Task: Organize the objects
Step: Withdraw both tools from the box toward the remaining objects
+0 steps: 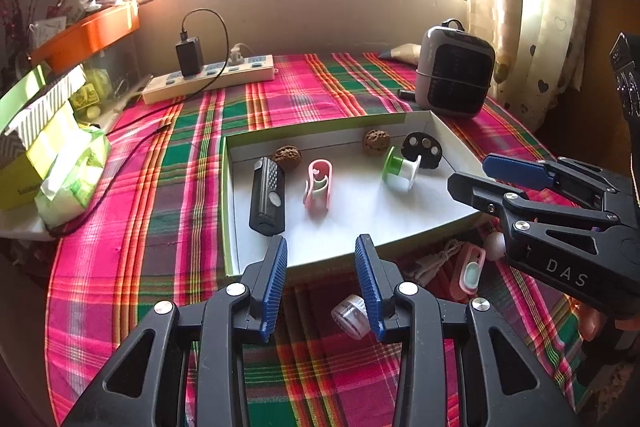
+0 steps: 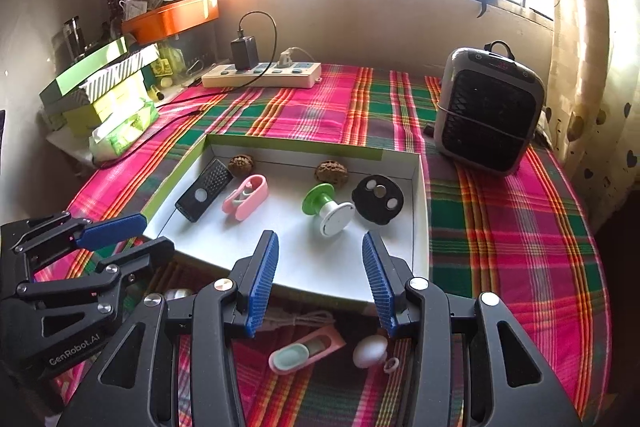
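A shallow white box lid with green outer sides lies on the plaid tablecloth and holds six things. Along its far wall sit two brown walnuts, well apart. On the lid's left side a black rectangular device with a round button lies just beside a pink clip. Toward the right, a green-and-white spool lies tipped on its side, touching a black round disc with holes.

In front of the lid's near edge, on the cloth, lie a pink oval case with a pale green insert, a white egg-shaped piece, a small pink ring, a bundled cord and, seen from the left wrist, a clear small jar.

The left gripper hangs above the lid's near edge, jaws spread, with nothing between its blue pads. The right gripper hangs beside it, likewise spread and empty.

The lid's middle and front floor are bare. A grey heater stands past its right far corner, and a power strip lies by the wall.
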Available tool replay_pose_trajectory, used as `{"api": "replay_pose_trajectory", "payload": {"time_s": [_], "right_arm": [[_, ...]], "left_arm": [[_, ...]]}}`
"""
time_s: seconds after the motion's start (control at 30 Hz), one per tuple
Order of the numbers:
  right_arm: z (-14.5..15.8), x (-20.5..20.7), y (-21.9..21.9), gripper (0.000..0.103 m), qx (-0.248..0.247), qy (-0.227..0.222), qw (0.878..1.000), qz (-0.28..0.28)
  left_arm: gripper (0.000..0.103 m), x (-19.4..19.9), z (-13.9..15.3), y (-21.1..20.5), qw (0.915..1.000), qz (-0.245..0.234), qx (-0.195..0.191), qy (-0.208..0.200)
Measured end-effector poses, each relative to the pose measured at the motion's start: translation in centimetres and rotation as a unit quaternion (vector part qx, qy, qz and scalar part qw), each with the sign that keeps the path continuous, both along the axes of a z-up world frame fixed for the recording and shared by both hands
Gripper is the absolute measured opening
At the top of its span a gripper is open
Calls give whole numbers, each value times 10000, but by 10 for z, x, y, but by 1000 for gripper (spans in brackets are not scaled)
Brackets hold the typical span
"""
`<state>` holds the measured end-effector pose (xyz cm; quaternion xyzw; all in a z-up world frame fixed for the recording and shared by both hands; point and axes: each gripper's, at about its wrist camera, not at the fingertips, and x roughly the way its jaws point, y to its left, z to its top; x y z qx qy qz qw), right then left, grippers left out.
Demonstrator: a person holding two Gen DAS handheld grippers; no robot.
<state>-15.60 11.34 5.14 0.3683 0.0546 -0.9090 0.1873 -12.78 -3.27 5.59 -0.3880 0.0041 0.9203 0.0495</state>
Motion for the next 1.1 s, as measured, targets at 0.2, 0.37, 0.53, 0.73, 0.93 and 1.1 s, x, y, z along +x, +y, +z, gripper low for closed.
{"api": "replay_pose_trajectory", "payload": {"time_s": [0.2, 0.37, 0.53, 0.73, 0.93, 1.1], "right_arm": [[-4, 14, 9, 53, -33, 28, 9999, -128], [-7, 21, 16, 53, -39, 21, 9998, -187], [-12, 28, 24, 53, -134, -25, 9996, -259], [-18, 36, 36, 53, -206, -87, 9991, -360], [-25, 41, 49, 53, -197, -177, 9984, -497], [-32, 42, 55, 53, -170, -261, 9977, -597]], "left_arm": [[34, 10, -9, -12, 9998, 104, 133, -60], [35, 15, -19, -18, 9994, 81, 268, -205], [39, 20, -24, -16, 9990, -107, 370, -224], [42, 18, -28, -8, 9982, -330, 412, -266], [42, 13, -36, -3, 9972, -440, 446, -409], [42, 11, -40, 0, 9970, -466, 404, -467]]}}
